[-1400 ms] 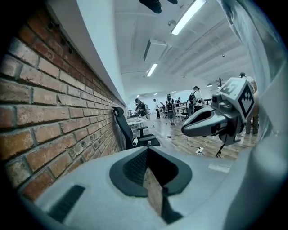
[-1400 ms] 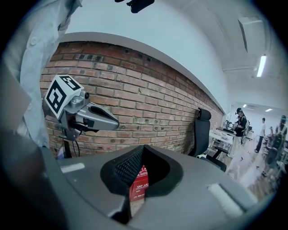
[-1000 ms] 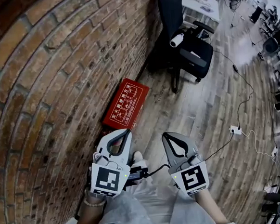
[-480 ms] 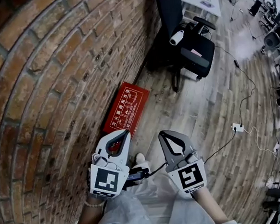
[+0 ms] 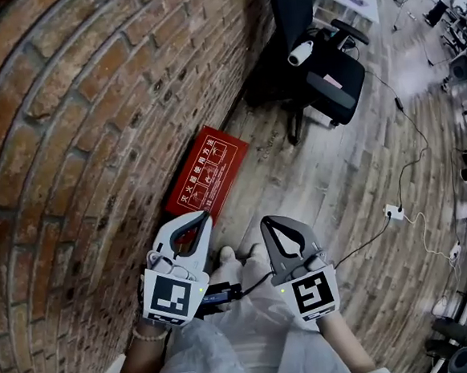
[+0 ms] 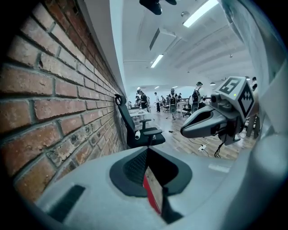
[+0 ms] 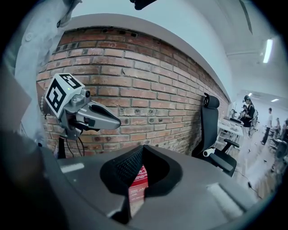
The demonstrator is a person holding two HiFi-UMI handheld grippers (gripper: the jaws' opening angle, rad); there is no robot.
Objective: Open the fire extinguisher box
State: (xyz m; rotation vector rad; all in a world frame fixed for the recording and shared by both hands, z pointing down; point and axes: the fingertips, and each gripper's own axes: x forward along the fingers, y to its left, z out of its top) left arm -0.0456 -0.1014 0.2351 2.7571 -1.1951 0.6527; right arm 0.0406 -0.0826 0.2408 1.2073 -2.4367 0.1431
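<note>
Hovering near box (image 5: 207,174), jaws together and empty: left hand-held gripper (image 5: 205,216), right hand-held gripper (image 5: 266,220); box is lying unopened on floor (image 5: 338,181) against wall (image 5: 77,138); likely approach stage, its edge needing reaching next

The red fire extinguisher box (image 5: 207,174) carries the only lettering. A row of white Chinese characters runs along one long edge of its lid and seems to read 灭火器使用方法. Beside it are white-framed instruction pictures whose small captions are too fine to read. In the right gripper view the same white print is only a blur. A black-and-white square marker sits on the cube of the left gripper (image 5: 206,217) and of the right gripper (image 5: 263,220).
</note>
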